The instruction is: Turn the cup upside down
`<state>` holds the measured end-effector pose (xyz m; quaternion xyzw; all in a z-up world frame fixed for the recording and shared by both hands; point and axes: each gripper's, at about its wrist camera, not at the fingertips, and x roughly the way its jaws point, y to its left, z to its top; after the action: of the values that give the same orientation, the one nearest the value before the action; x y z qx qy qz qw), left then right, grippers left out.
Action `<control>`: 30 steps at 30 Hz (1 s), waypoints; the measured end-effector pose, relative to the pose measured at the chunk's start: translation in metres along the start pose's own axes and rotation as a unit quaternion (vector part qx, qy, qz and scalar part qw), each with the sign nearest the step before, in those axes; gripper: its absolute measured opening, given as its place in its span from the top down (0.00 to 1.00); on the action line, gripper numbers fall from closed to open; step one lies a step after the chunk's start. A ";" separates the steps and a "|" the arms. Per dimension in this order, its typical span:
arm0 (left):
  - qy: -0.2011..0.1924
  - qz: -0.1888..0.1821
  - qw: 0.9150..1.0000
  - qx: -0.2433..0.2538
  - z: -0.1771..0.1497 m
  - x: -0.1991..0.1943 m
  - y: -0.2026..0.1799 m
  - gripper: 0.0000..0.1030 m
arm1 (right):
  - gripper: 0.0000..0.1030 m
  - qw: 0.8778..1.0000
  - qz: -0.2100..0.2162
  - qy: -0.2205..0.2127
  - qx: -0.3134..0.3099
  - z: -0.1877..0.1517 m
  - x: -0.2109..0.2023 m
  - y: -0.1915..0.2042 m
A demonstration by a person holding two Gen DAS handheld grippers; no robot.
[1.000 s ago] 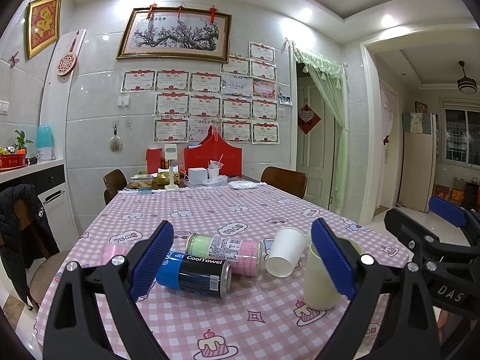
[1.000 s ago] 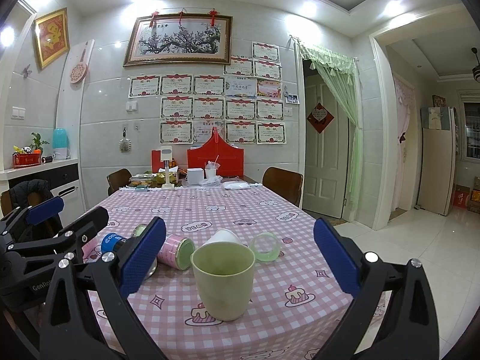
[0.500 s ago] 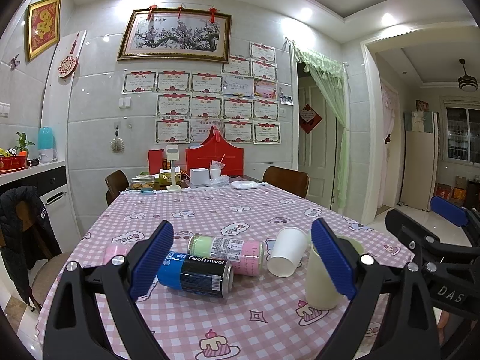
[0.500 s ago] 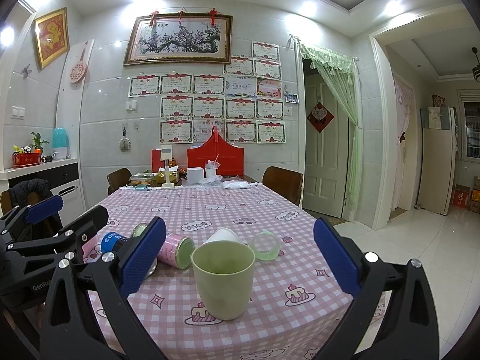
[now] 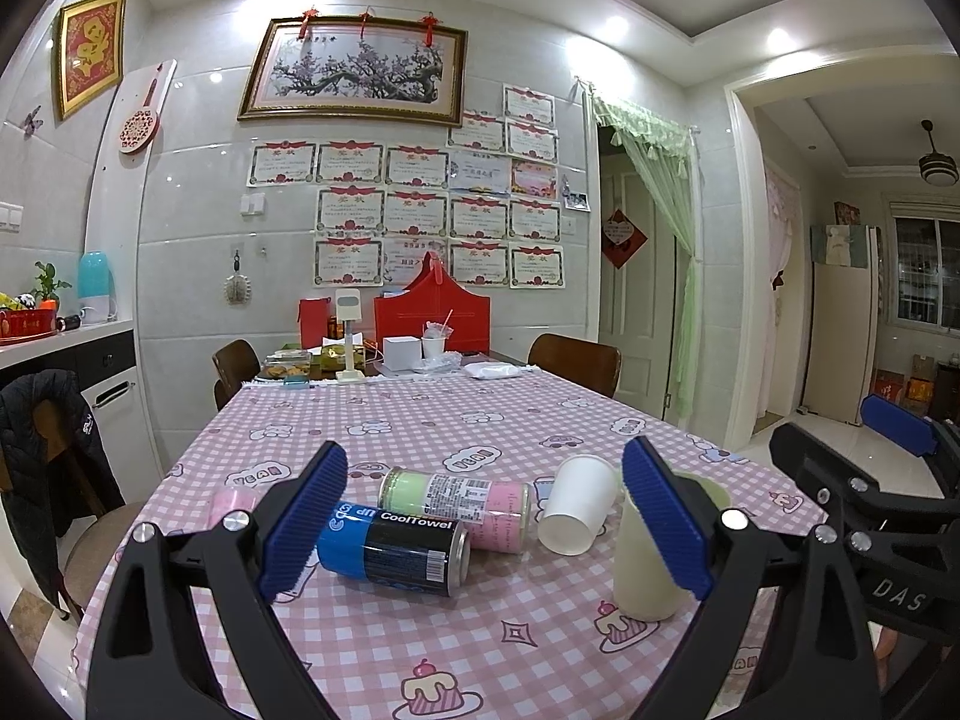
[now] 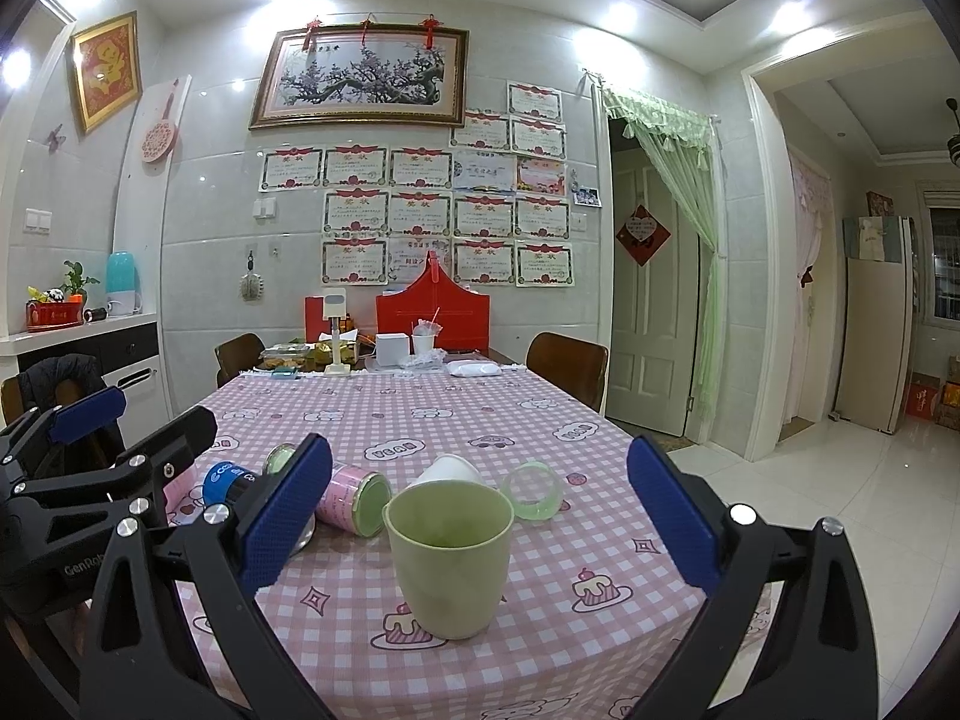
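A pale green cup point(image 6: 449, 558) stands upright, mouth up, near the front edge of the pink checked table point(image 6: 420, 414). My right gripper point(image 6: 480, 522) is open, its blue pads wide on either side of the cup, a little short of it and not touching. In the left wrist view the cup point(image 5: 645, 570) sits partly behind the right pad. My left gripper point(image 5: 483, 525) is open and empty, hovering above the lying cans. A white paper cup point(image 5: 577, 513) lies on its side behind the green cup.
A blue and black can point(image 5: 393, 547) and a pink and green can point(image 5: 459, 504) lie on their sides at left. A clear green lid point(image 6: 533, 499) lies behind the cup. Boxes and dishes point(image 5: 396, 348) crowd the far end. Chairs point(image 5: 576, 360) flank the table.
Both grippers have barely shifted; the left wrist view has drifted slightly. Nothing on the table has moved.
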<state>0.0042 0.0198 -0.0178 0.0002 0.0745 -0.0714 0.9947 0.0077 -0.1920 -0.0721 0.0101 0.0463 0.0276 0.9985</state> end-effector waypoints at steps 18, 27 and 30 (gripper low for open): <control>0.001 0.003 1.000 0.000 0.000 0.000 0.001 0.11 | 0.08 1.000 0.000 0.001 -0.001 0.000 0.000 0.001; 0.001 0.003 1.000 0.000 0.000 0.000 0.000 0.11 | 0.08 1.000 0.000 0.001 -0.001 0.001 0.001 0.001; 0.002 0.004 1.000 0.001 0.000 0.000 0.001 0.11 | 0.08 1.000 0.000 0.002 -0.001 0.001 0.001 0.001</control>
<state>0.0039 0.0207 -0.0177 0.0015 0.0763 -0.0677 0.9948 0.0083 -0.1911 -0.0711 0.0095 0.0481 0.0281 0.9984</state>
